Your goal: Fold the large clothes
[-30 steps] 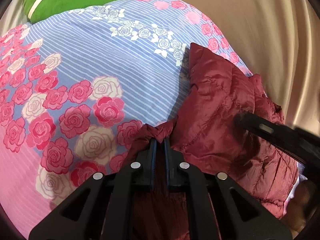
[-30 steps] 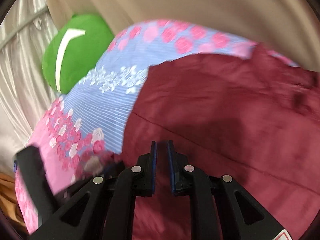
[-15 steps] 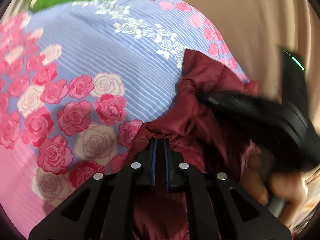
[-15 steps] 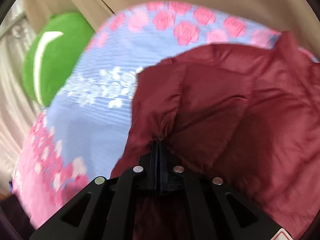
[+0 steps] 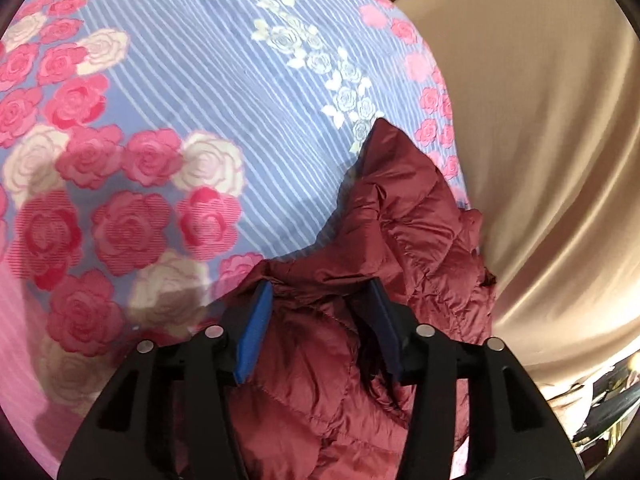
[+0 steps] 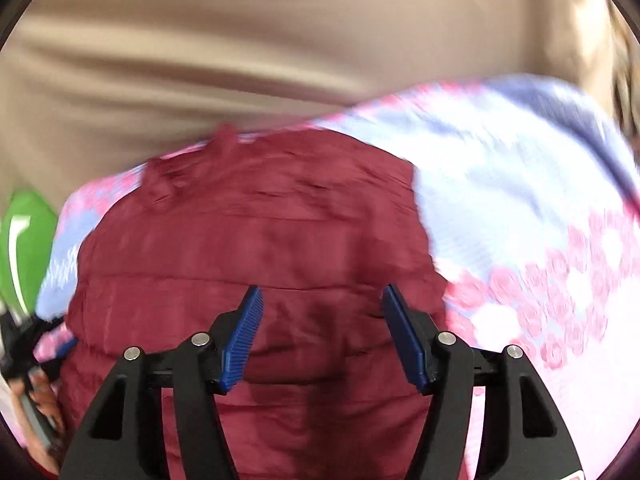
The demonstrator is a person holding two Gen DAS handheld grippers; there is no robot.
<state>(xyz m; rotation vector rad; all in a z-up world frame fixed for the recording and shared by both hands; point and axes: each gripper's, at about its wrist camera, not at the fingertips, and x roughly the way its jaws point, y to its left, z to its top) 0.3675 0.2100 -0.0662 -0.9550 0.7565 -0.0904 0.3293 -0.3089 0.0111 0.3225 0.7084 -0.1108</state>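
A dark red quilted jacket lies bunched on a bed sheet printed with blue stripes and pink roses. My left gripper hovers over its near folds with jaws opening; jacket fabric lies loose between the blue pads, which do not press on it. In the blurred right wrist view the same jacket spreads flat and wide. My right gripper stands above it, jaws opening, with nothing pinched between the pads. At the left edge of that view a hand holds the other gripper's handle.
A beige curtain hangs along the bed's far side, and shows as a beige curtain above the jacket. A green cushion lies at the bed's left end. Clutter sits low at the right.
Both grippers were shut on jacket folds and now stand open, fabric released. The right gripper has swung far across the bed and now faces the flattened jacket. The left barely shifted.
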